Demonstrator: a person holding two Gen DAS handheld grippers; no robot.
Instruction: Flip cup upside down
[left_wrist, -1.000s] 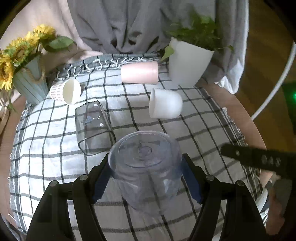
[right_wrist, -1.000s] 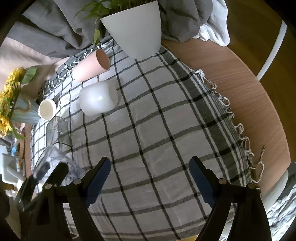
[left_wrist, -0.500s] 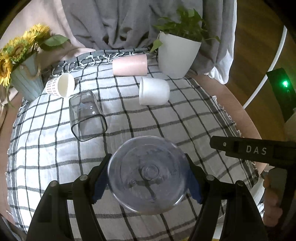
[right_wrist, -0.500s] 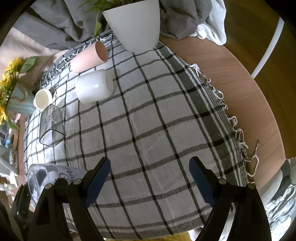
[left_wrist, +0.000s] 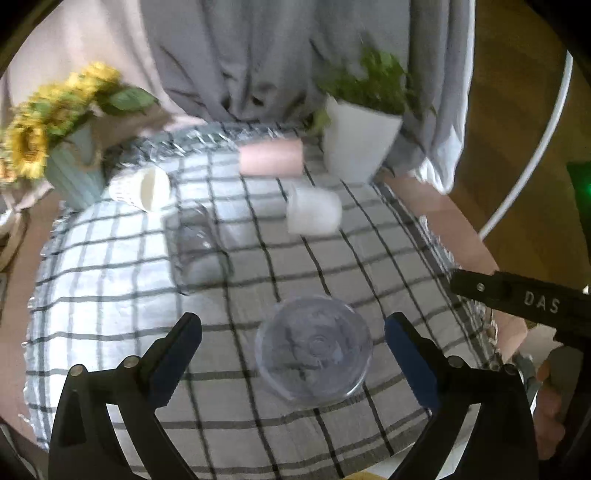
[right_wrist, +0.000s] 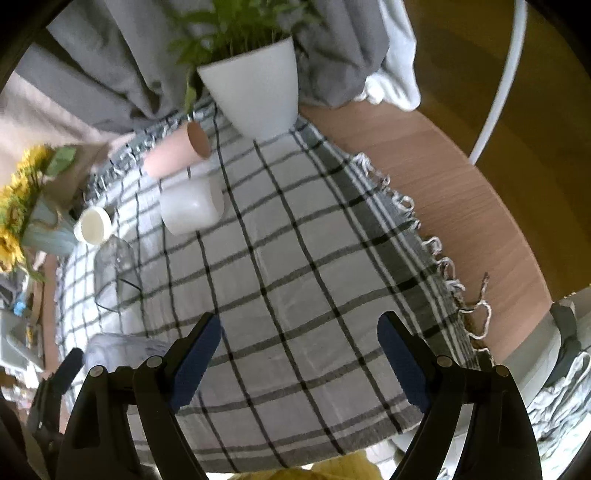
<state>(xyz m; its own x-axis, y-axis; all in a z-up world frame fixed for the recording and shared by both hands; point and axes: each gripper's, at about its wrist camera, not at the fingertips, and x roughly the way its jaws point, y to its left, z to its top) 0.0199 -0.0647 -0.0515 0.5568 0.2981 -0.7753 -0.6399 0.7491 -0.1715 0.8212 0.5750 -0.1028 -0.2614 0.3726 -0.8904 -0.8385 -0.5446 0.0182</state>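
A clear plastic cup (left_wrist: 314, 350) stands upside down on the checked cloth (left_wrist: 110, 295), base up. My left gripper (left_wrist: 293, 350) is open, its jaws wide on either side of the cup and apart from it. The cup also shows at the left edge of the right wrist view (right_wrist: 122, 350). My right gripper (right_wrist: 299, 354) is open and empty above the cloth (right_wrist: 295, 258). A second clear cup (left_wrist: 195, 243) lies on its side further back.
A white cup (left_wrist: 314, 214), a pink cup (left_wrist: 271, 158) and a small patterned cup (left_wrist: 142, 188) lie on their sides at the back. A white plant pot (left_wrist: 360, 147) and a sunflower vase (left_wrist: 70, 177) stand behind them. The table edge (right_wrist: 461, 221) is at the right.
My left gripper has opened and let go of the clear cup, which now stands base up on the cloth. The gripper has drawn back a little. The right gripper stays open.
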